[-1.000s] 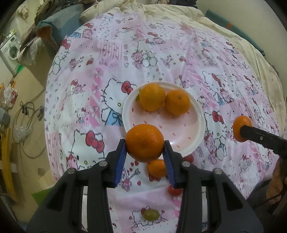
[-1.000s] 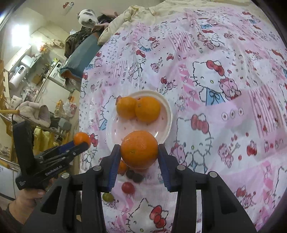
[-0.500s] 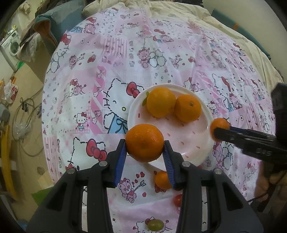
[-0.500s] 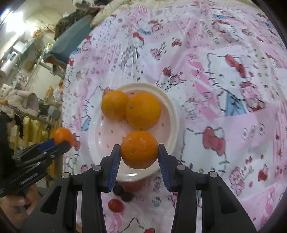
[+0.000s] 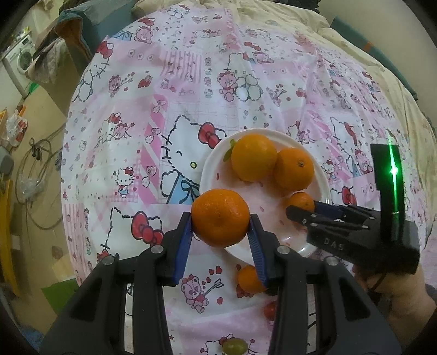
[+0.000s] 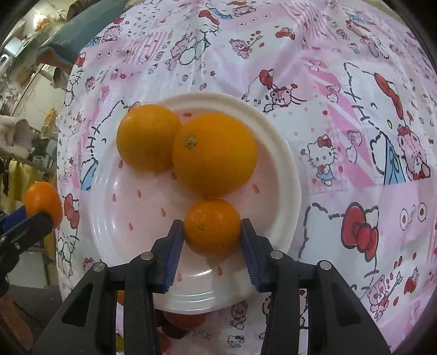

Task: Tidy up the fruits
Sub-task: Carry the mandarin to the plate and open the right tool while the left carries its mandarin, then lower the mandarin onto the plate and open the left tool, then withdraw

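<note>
A white plate lies on the Hello Kitty cloth and holds two oranges. My left gripper is shut on a mandarin at the plate's near-left rim. My right gripper is shut on a smaller mandarin low over the plate, just in front of the big orange. In the left wrist view the right gripper reaches in from the right. In the right wrist view the left gripper's mandarin shows at the left.
Another mandarin, a red cherry tomato and a green grape lie on the cloth in front of the plate. The cloth's left edge drops to a cluttered floor. Bedding is piled at the far side.
My right gripper has moved in over the plate and lowered its mandarin next to the big orange. My left gripper has moved closer to the plate's rim with its mandarin.
</note>
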`<state>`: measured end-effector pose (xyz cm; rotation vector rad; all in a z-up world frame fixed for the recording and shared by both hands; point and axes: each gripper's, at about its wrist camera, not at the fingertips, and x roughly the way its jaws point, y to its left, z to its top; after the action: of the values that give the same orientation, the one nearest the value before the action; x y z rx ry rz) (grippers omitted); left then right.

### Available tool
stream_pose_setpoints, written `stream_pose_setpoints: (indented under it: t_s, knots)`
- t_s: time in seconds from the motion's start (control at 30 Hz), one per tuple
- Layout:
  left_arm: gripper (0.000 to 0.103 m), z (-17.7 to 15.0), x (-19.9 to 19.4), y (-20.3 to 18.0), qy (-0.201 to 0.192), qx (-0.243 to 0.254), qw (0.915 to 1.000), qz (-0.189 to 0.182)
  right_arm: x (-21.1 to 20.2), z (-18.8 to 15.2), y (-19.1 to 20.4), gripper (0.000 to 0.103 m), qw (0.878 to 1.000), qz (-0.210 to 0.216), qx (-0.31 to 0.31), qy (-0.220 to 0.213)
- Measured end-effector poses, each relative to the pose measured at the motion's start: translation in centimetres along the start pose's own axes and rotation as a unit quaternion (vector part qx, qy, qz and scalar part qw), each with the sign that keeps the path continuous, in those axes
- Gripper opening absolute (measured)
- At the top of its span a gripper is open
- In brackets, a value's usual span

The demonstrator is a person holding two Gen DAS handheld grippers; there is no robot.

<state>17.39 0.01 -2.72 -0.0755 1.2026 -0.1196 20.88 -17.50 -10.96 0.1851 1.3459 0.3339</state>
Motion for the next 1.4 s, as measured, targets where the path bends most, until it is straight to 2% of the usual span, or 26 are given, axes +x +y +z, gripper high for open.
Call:
stream_pose_setpoints:
  t_s: [0.3, 0.37, 0.43, 0.5, 0.67, 0.93, 1.17, 1.4]
  knots:
    - [0.036, -0.1, 0.1, -0.1, 0.001, 0.004, 1.0000, 0.005, 0.2, 0.3, 0.2, 0.046, 1.000, 0.001, 0.003, 0.000]
    - [0.036, -0.2, 0.2, -0.1, 0.001, 0.005, 1.0000, 0.007, 0.1, 0.3, 0.1, 0.054, 1.000, 0.010, 0.007, 0.000]
    - [0.036, -0.2, 0.2, -0.1, 0.000, 0.006, 0.9999, 0.010, -0.4, 0.4, 0.1, 0.068, 1.000, 0.016, 0.010, -0.009]
    - [0.036, -0.3, 0.3, 0.0, 0.000, 0.005, 0.9999, 0.013, -1.1, 0.5, 0.0, 0.070, 1.000, 0.009, 0.006, -0.020]
    - [0.036, -0.2, 0.9, -0.1, 0.004, 0.002, 0.9999, 0.011, -2.4, 0.5, -1.3, 0.071, 0.999, 0.029, 0.037, -0.025]
    - [0.036, 0.0, 2.5, -1.5, 0.002, 0.026, 0.9996, 0.014, -5.1, -0.4, -4.0, 0.072, 0.996, 0.044, 0.072, -0.044]
    - [0.036, 0.5, 4.3, -2.3, 0.013, 0.024, 0.9996, 0.004, -7.4, -1.4, -6.8, 0.072, 0.991, 0.049, 0.106, -0.063]
    - [0.036, 1.1, 6.2, -3.8, 0.027, 0.032, 0.9990, -0.015, -8.4, -2.2, -8.3, 0.072, 0.990, 0.050, 0.119, -0.065]
